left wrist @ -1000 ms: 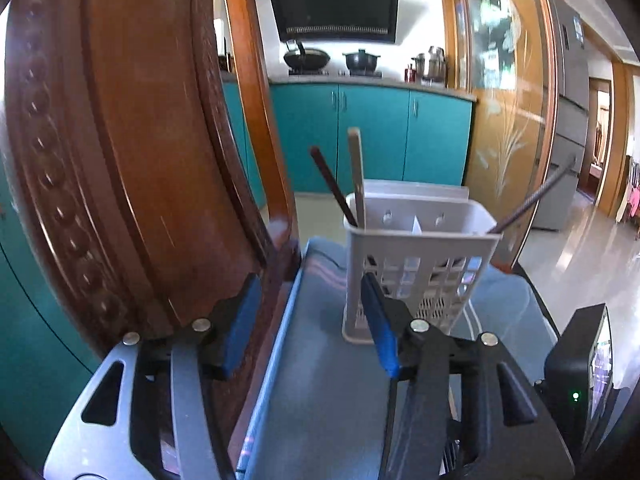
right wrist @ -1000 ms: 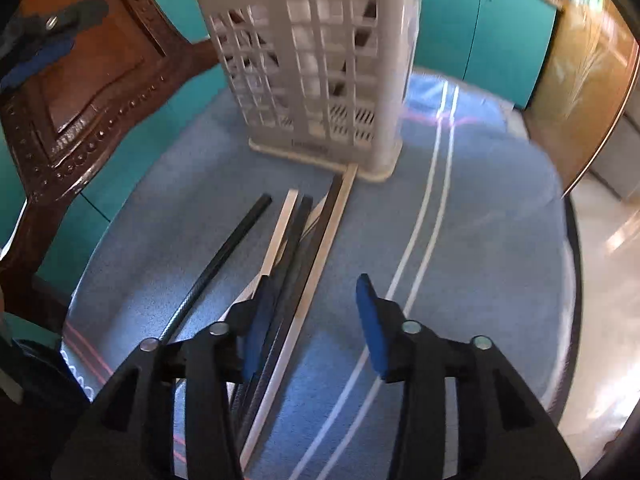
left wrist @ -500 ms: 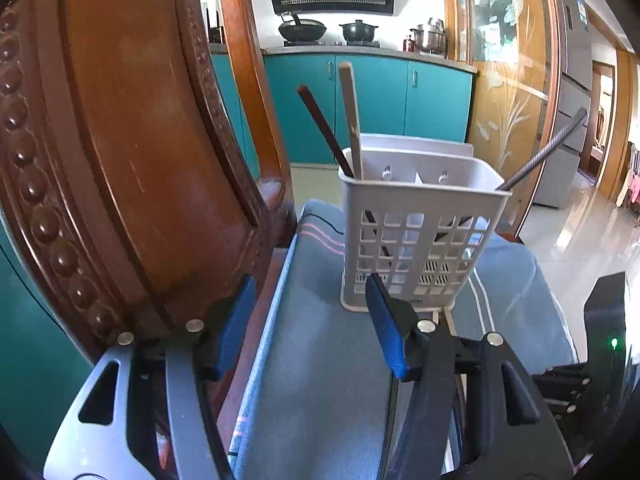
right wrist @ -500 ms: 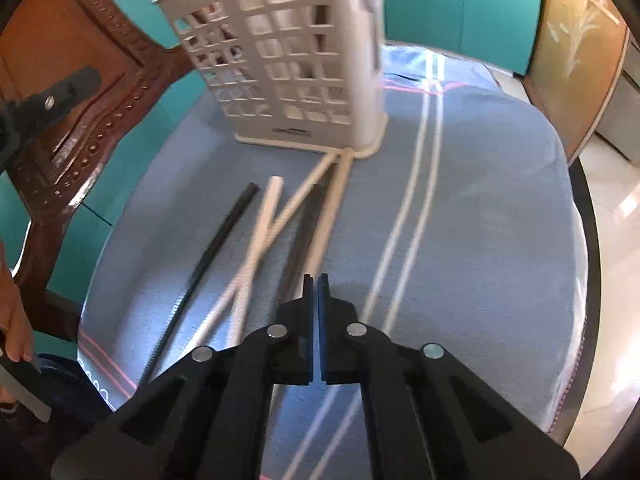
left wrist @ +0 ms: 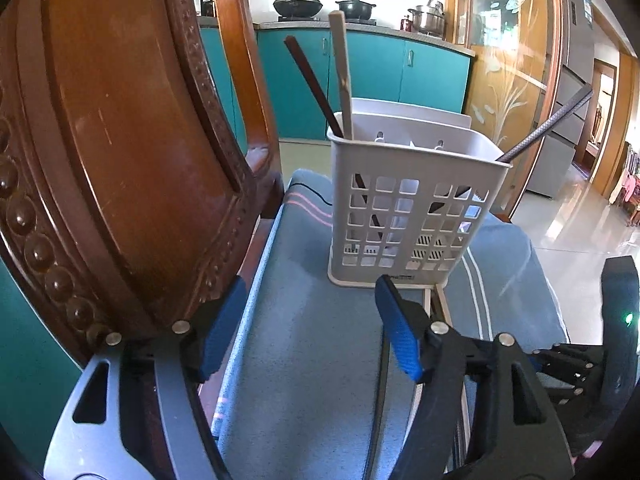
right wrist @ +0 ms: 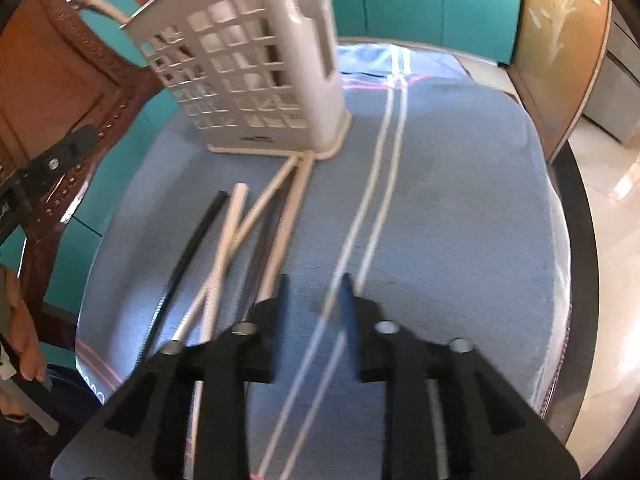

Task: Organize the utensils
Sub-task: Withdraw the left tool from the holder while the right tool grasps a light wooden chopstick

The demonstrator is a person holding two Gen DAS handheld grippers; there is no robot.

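Chopsticks (right wrist: 248, 236) lie loose beside basket (right wrist: 256, 80); right gripper (right wrist: 312, 312) fingers parted.

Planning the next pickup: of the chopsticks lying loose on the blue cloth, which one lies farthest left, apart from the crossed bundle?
The black chopstick. It lies alone along the left edge of the group, while the pale wooden chopsticks cross one another beside it, nearer the white plastic basket.

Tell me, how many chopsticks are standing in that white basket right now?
3 show. In the white basket, a dark chopstick and a pale chopstick lean at its left corner, and a black chopstick juts out to the right. Shorter ones could be hidden inside.
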